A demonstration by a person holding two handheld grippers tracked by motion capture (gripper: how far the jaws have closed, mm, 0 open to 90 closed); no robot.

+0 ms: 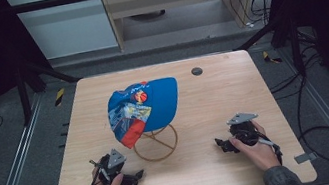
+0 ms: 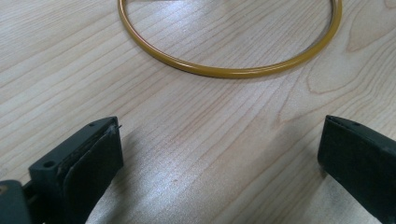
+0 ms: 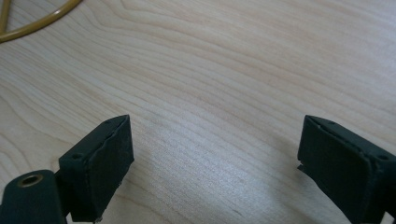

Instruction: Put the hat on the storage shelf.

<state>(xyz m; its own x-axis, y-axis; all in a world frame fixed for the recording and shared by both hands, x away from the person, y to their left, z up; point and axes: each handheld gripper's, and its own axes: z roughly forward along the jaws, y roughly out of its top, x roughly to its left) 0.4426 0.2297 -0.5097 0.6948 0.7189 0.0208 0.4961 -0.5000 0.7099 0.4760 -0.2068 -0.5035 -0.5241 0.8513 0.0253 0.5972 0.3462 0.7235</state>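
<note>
Light wood-grain table point(image 1: 217, 114): rectangular top, bearing all items below; a small dark round grommet point(image 1: 196, 71) sits near its far edge.

Blue fabric baseball cap with red and printed panels point(image 1: 143, 107): perched on the stand at the table's middle, slightly left of centre, brim slanting down toward the person's left. Its long axis runs from upper right to lower left in the high view.

Gold wire hat stand with round ring base point(image 1: 156, 143): ring flat on the table beneath the cap, nearer the person than the crown. The ring's near arc point(image 2: 224, 72) lies straight ahead of the left jaws; a short arc of it point(image 3: 32, 25) shows at the far left of the right gripper view.

Left gripper point(image 1: 131, 179): resting low at the table's near left, jaws wide apart, holding nothing, aimed right, toward the ring. Judged the nearer to cap and stand; the cap lies up and forward of its fingers point(image 2: 93, 158).

Right gripper point(image 1: 222, 144): near right, well apart from the stand, jaws spread wide and empty, pointing left toward it.
</note>
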